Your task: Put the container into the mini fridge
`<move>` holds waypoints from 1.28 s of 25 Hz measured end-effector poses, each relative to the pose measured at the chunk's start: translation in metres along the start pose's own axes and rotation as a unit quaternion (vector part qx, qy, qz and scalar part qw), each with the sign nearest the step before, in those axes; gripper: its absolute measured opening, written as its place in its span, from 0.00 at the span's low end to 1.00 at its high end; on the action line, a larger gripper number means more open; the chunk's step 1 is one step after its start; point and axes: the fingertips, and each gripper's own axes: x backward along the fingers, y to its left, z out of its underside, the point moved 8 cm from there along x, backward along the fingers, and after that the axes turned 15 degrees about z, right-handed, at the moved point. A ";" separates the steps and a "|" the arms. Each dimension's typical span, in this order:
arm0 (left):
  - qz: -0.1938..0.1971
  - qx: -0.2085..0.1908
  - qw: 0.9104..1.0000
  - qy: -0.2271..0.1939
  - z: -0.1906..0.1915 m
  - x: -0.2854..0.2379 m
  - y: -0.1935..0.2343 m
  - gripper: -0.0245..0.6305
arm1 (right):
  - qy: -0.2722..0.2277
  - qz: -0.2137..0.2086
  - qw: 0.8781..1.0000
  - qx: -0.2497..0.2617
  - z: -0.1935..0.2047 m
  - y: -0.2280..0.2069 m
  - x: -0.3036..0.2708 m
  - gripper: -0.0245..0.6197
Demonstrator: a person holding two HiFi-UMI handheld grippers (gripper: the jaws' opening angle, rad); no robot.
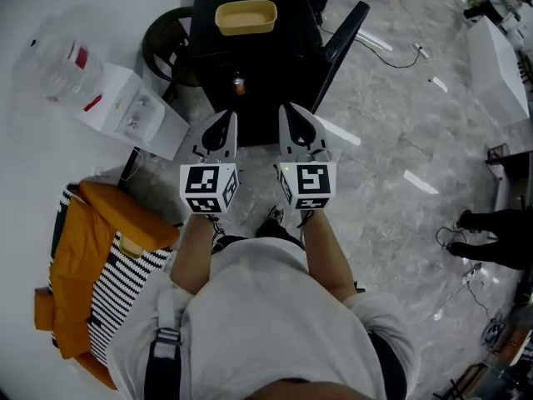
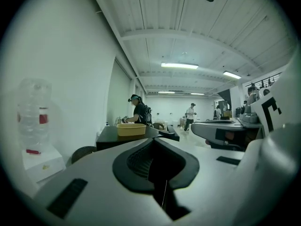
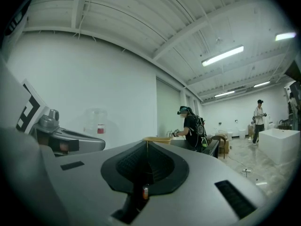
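A shallow yellow container (image 1: 246,17) rests on top of the black mini fridge (image 1: 266,65), whose door (image 1: 341,44) stands open to the right. Both grippers are held side by side in front of the fridge, short of it and pointing at it. The left gripper (image 1: 227,119) is shut with nothing in it, and so is the right gripper (image 1: 287,111). In the left gripper view the container (image 2: 131,129) shows beyond the shut left gripper (image 2: 157,161). In the right gripper view the container (image 3: 157,139) sits just above the shut right gripper (image 3: 146,166).
A white water dispenser (image 1: 129,111) with a clear bottle (image 1: 62,65) stands left of the fridge, a dark round stool (image 1: 165,47) behind it. An orange jacket on a striped chair (image 1: 100,257) is at my left. Cables (image 1: 400,57) and a white box (image 1: 500,65) lie to the right.
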 end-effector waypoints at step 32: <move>-0.077 -0.042 0.996 0.018 -0.044 -0.134 0.142 0.06 | 0.056 -0.009 0.997 0.044 -0.022 -0.027 -0.196 0.10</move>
